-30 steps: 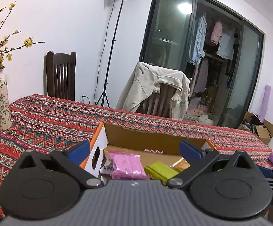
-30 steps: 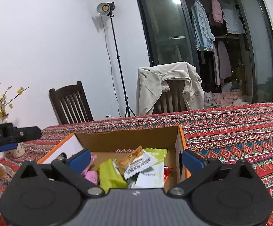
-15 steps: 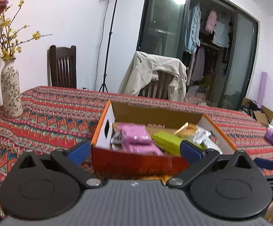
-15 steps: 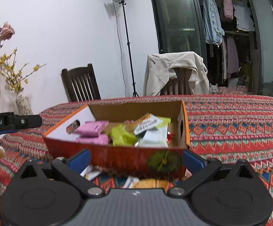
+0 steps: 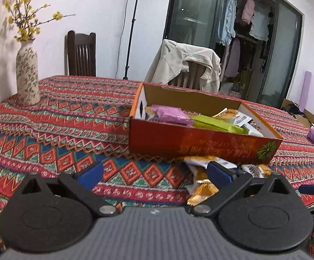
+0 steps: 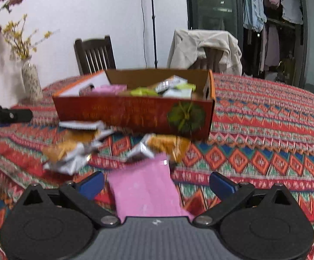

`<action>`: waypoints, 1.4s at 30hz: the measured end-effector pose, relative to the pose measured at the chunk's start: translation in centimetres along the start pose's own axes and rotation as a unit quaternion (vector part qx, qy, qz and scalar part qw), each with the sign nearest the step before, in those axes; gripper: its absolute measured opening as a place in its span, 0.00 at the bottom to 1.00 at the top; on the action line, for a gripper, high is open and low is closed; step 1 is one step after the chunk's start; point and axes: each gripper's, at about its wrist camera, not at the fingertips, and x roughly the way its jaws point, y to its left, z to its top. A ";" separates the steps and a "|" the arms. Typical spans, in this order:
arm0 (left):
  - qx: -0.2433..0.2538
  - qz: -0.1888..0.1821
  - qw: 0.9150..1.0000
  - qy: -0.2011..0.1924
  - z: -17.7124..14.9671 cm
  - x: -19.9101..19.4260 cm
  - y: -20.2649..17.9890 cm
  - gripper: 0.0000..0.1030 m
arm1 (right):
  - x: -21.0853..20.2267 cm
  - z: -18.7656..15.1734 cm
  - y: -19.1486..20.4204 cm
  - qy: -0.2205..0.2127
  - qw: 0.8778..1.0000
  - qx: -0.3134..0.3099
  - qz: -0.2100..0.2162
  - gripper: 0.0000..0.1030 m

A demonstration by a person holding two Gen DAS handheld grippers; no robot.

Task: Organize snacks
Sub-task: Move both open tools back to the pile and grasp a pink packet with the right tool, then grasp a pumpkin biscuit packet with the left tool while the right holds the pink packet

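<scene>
The snacks lie in two groups on the surface (image 5: 70,117), which wears a woven cloth of red, blue and green diamonds; some already sit in the open cardboard box (image 6: 135,114), the rest are loose in front of its near wall; among the loose ones are a pink packet (image 6: 144,190) lying flat between the prongs of the right tongs (image 6: 156,184), several orange-and-silver packets (image 6: 70,153) to its left, and another orange packet (image 6: 167,146) just against the box. Both the left tongs (image 5: 154,173) and the right stand wide and hold nothing. The packets look light, thin and crinkly, with glossy film that I judge slippery and easily crushed; the pink one seems matte and pillow-soft, best pinched across its narrow middle rather than at a sealed end, which would likely slide out. The box is stiff card with printed red sides and plain brown inside; inside it show a pink packet (image 5: 170,114) and a green packet (image 5: 215,124).
</scene>
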 end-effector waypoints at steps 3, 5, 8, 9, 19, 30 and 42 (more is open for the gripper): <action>-0.004 0.000 1.000 0.003 -0.2 -0.1 0.2 1.00 | 0.7 -0.5 0.1 0.022 1.000 -0.005 -0.004 1.00; -0.005 -0.001 1.000 0.004 -0.3 -0.2 0.2 1.00 | 1.3 -0.6 0.3 0.034 0.999 -0.011 -0.006 1.00; -0.005 -0.002 1.000 0.006 -0.3 -0.1 0.2 1.00 | 1.9 -0.8 0.7 0.042 0.999 -0.022 -0.012 0.99; -0.006 -0.002 1.000 0.007 -0.4 -0.1 0.2 1.00 | 1.9 -0.7 0.7 0.041 0.999 -0.023 -0.010 0.99; -0.004 -0.007 1.000 0.016 -0.7 0.3 -0.2 1.00 | 1.2 -0.5 0.8 0.022 1.000 -0.019 -0.003 0.58; 0.010 -0.018 0.999 0.032 -0.8 1.1 -1.9 1.00 | 0.2 0.4 0.1 -0.022 1.000 0.008 -0.011 0.58; 0.025 -0.031 0.995 0.094 -1.6 4.0 -4.2 1.00 | -0.2 0.4 -0.4 -0.043 0.999 0.027 -0.001 0.58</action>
